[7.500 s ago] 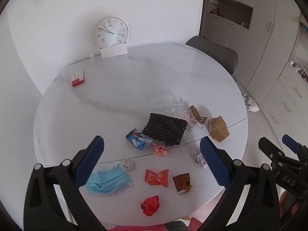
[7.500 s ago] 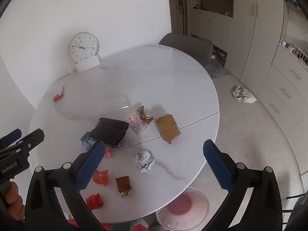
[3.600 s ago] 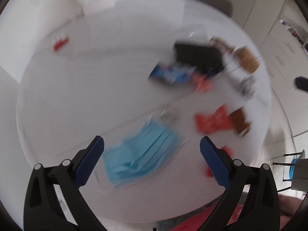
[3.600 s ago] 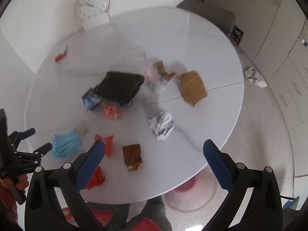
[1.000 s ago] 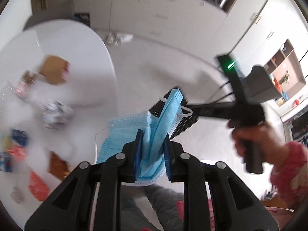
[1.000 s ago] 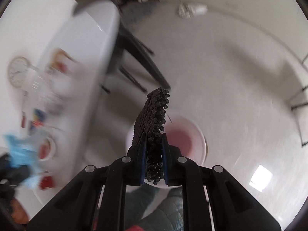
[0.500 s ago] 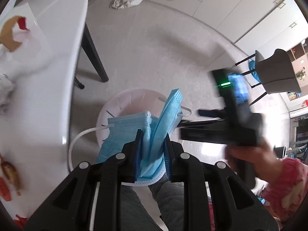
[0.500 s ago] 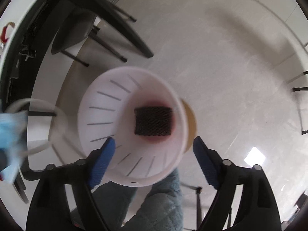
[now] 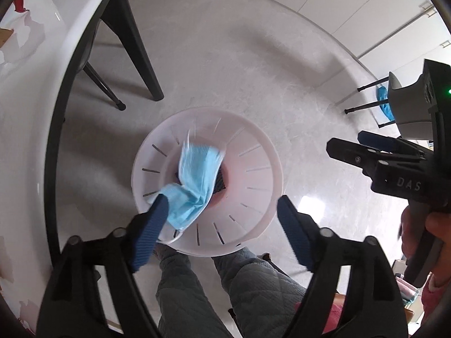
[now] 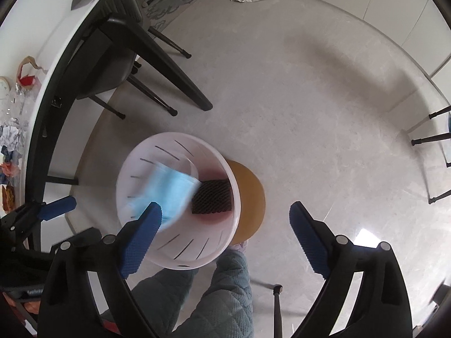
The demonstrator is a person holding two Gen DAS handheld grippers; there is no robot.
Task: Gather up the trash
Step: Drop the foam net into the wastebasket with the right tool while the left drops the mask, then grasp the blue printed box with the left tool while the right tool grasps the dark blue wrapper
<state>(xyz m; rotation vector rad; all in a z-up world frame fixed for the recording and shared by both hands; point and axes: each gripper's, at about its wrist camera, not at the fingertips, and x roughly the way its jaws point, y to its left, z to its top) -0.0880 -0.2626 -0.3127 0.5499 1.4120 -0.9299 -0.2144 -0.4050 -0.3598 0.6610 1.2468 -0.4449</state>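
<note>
Black foam (image 10: 212, 200) half under mask (image 10: 166, 190)

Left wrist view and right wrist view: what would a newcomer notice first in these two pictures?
First, the blue mask, blurred, inside the white bin on the floor, beside the table. Under it a black mesh pad lies on the bin's pink bottom. Both the left gripper and the right gripper are open above the bin, their jaws just opened, with nothing gripped.

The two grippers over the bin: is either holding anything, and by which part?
Nothing is held. Both the left gripper and right gripper have just opened; the mask is dropping into the bin.
</note>
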